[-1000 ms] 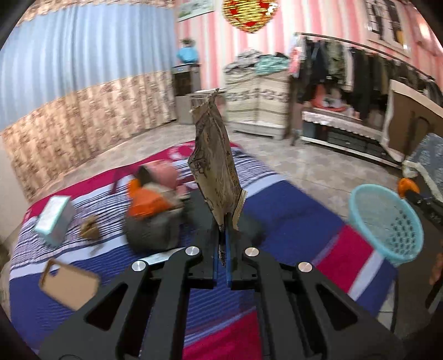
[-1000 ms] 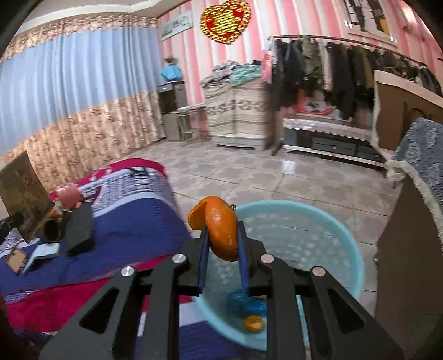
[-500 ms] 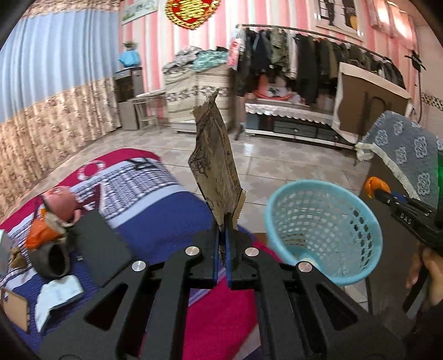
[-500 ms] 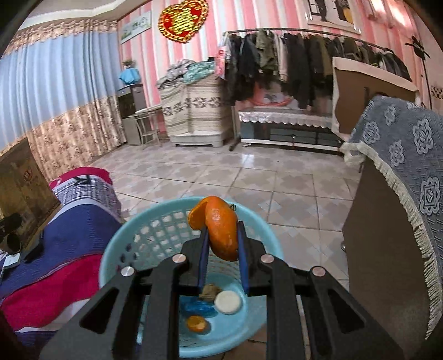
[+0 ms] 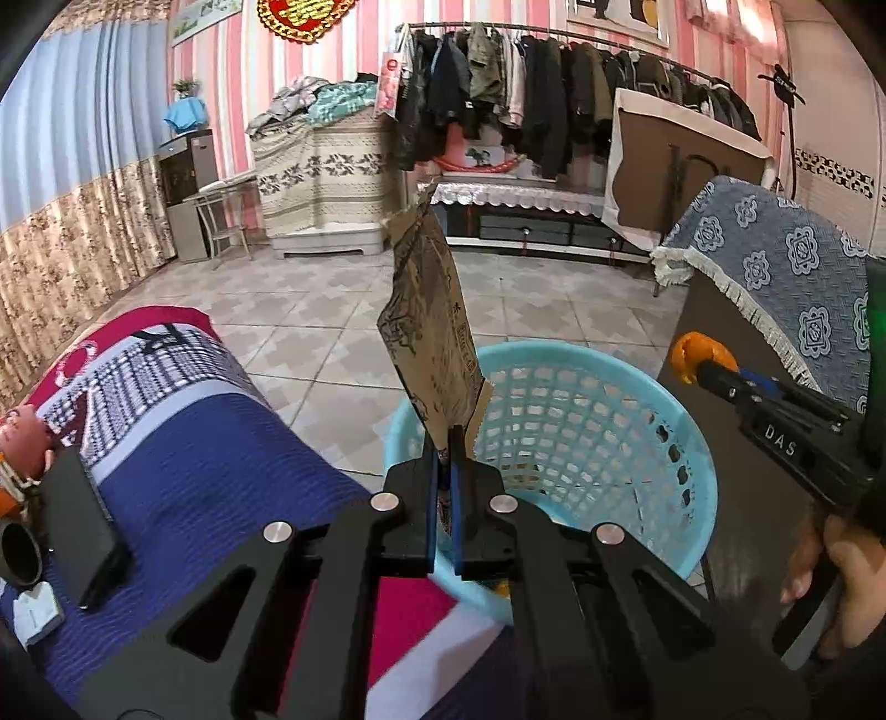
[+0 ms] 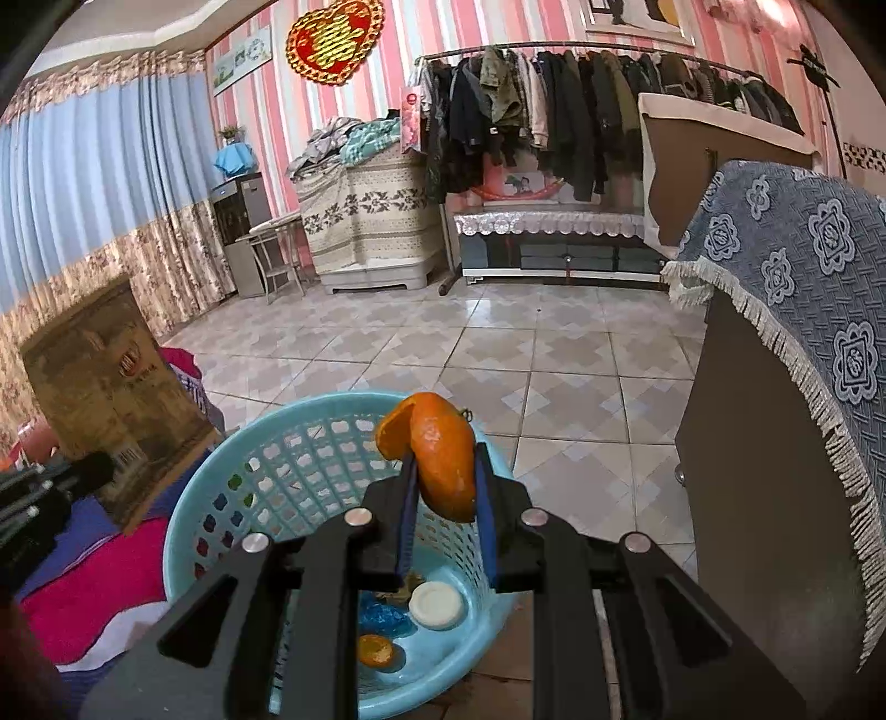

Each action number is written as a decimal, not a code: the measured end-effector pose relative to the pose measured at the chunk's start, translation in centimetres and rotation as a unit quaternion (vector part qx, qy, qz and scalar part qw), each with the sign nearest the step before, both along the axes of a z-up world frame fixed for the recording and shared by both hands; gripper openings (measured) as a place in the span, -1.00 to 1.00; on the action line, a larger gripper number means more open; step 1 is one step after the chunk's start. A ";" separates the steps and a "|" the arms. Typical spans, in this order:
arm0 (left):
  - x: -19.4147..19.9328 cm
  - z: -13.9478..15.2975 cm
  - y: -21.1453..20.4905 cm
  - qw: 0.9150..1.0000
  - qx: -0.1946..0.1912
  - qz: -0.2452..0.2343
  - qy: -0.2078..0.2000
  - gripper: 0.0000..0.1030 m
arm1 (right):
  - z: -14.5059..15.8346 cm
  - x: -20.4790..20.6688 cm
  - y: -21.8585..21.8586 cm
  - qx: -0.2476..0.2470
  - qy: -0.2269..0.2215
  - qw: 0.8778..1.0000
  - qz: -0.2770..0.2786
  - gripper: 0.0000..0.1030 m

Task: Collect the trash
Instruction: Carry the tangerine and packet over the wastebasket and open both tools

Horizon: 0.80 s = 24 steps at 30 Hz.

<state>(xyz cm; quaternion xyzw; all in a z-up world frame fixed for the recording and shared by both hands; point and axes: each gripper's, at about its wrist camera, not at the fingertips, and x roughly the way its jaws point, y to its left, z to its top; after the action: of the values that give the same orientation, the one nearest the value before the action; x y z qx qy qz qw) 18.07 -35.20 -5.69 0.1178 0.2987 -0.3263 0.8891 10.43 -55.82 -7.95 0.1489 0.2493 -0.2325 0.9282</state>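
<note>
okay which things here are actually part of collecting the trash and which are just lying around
Part of the job:
- brown paper wrapper, pinched in the left gripper
- orange peel, clamped in the right gripper
- blue basket, some scraps already inside

Just lying about:
- black case on the blanket
- clothes rack

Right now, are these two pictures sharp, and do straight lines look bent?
Left wrist view: sharp; the clothes rail bows and the corners go dark. Right wrist view: sharp at the orange peel, but the brown paper bag at left is soft; same fisheye bend.
</note>
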 end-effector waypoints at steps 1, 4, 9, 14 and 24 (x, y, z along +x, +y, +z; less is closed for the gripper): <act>0.0 -0.2 -0.3 1.000 0.001 -0.002 0.002 -0.96 | -0.1 -0.1 -0.1 0.003 -0.001 1.000 -0.003 -0.62; -0.3 -0.8 -1.3 1.000 0.005 -0.011 0.004 -0.96 | -0.5 -0.4 -0.6 0.015 -0.002 1.000 -0.010 -0.62; -0.4 -1.9 -2.8 1.000 0.010 -0.024 0.008 -0.96 | -0.7 -0.3 -0.9 0.024 -0.008 1.000 -0.007 -0.62; 0.4 -3.0 -4.4 0.999 0.037 -0.018 0.000 -0.90 | -1.1 0.2 -0.8 0.028 0.000 1.000 0.001 -0.62; 2.0 -3.8 -2.0 0.998 0.042 0.039 -0.002 0.34 | -1.4 1.1 -0.4 0.027 0.012 1.000 0.012 -0.62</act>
<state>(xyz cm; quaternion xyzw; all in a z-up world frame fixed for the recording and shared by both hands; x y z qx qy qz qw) 20.03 -37.24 -9.45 0.1443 0.3148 -0.2781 0.8960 11.56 -56.25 -9.32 0.1678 0.2684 -0.2168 0.9235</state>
